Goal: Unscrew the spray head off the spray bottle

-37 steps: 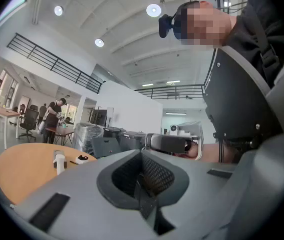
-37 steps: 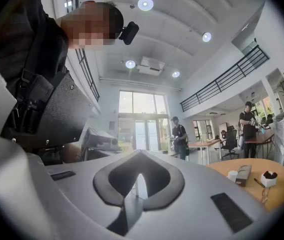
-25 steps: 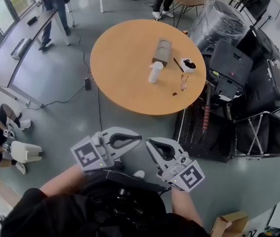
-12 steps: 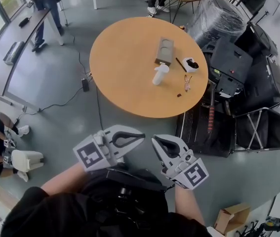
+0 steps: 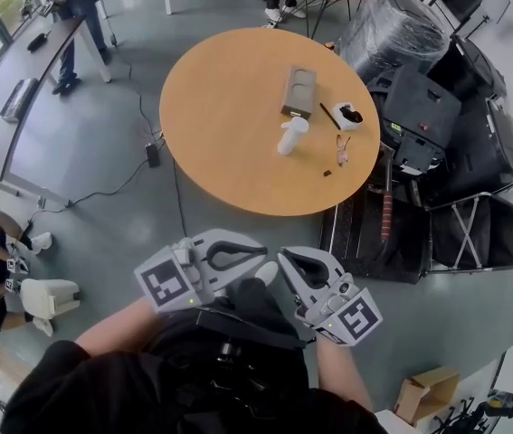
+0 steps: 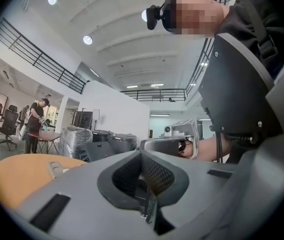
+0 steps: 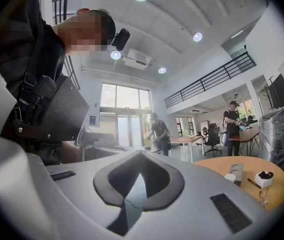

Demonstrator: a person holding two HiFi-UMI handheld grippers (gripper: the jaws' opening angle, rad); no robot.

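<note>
One white plastic spray bottle stands upright near the middle of the round wooden tabletop, just beside a grey rectangular box. The left claw and right claw are both pressed together, empty, close to the person's body, well apart from the tabletop's near edge.

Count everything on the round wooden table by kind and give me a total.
Spray bottle: 1
Grey two-hole holder: 1
Dark stick: 1
White dish: 1
Eyeglasses: 1
Small dark item: 1
Total: 6
</note>
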